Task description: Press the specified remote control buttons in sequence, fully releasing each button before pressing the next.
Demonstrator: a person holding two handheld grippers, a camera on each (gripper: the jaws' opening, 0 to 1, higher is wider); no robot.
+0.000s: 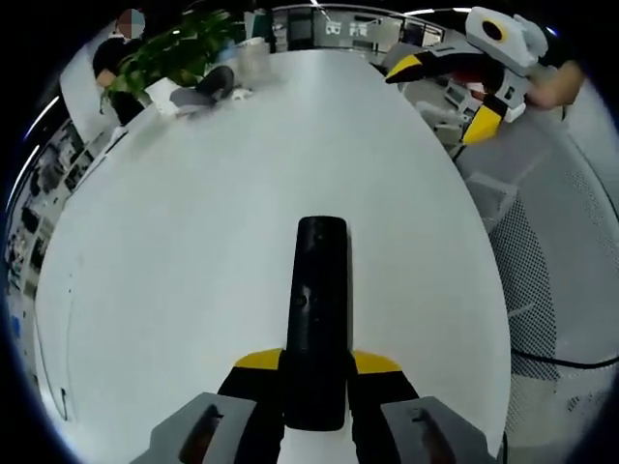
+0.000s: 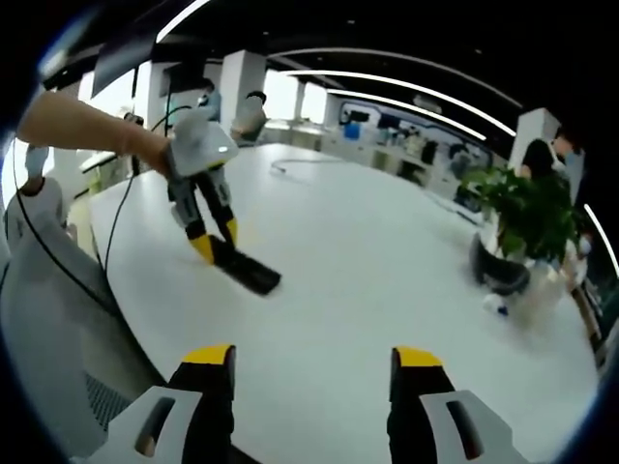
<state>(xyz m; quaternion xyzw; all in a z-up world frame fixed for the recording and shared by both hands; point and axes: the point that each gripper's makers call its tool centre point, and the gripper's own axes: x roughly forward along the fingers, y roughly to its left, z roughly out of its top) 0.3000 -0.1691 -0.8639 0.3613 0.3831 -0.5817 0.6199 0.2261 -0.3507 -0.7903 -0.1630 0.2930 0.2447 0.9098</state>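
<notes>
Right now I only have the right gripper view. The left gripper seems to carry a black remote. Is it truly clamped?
Observer: Yes. In the left gripper view the remote sits between the jaws of the left gripper, held at its near end, the rest pointing forward over the white table.
Reviewer: Where is the right gripper relative to it?
Observer: The right gripper hangs far beyond the remote, near the table's far edge, jaws apart and empty.
Reviewer: Can you read the buttons?
Observer: No. Only a small pale mark shows midway along the top.
</notes>
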